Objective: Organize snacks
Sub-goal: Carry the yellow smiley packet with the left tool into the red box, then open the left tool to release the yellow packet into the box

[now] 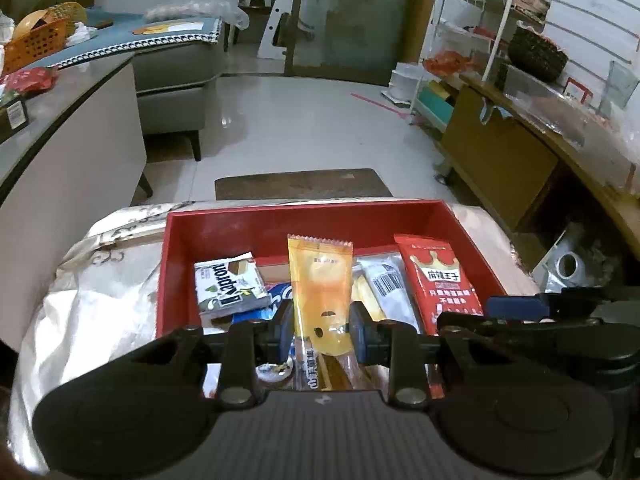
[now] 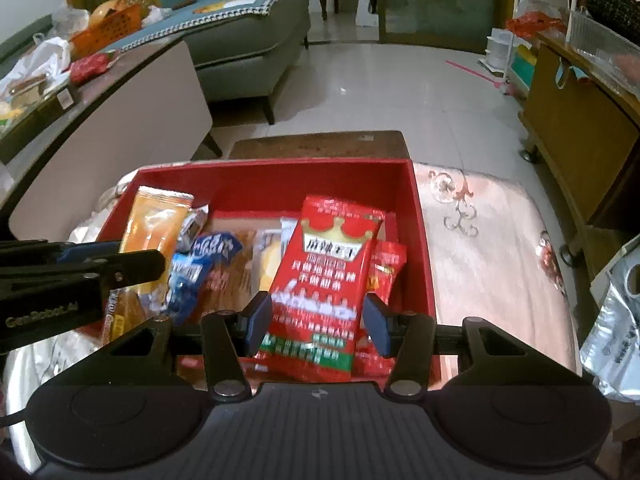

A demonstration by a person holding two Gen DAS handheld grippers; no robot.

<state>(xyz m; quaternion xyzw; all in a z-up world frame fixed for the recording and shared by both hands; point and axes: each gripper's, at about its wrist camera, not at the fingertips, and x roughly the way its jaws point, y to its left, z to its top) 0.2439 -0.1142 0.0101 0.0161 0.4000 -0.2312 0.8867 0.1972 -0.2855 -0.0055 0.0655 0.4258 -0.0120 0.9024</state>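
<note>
A red box (image 1: 224,226) (image 2: 420,216) on a patterned cloth holds several snack packets. My left gripper (image 1: 321,330) is shut on an orange packet (image 1: 320,280) and holds it upright over the box; it also shows in the right wrist view (image 2: 154,216). My right gripper (image 2: 316,322) is shut on a red crown-printed packet (image 2: 328,268), seen too in the left wrist view (image 1: 440,276). A white Kaptoni packet (image 1: 230,284), a blue packet (image 2: 208,256) and a yellow-white packet (image 1: 384,284) lie in the box.
The cloth-covered surface (image 2: 492,240) extends right of the box. A silver bag (image 2: 616,320) lies at the right edge. A white table (image 2: 132,92) with clutter stands left, a grey sofa (image 2: 248,36) behind, a wooden cabinet (image 2: 576,128) at right.
</note>
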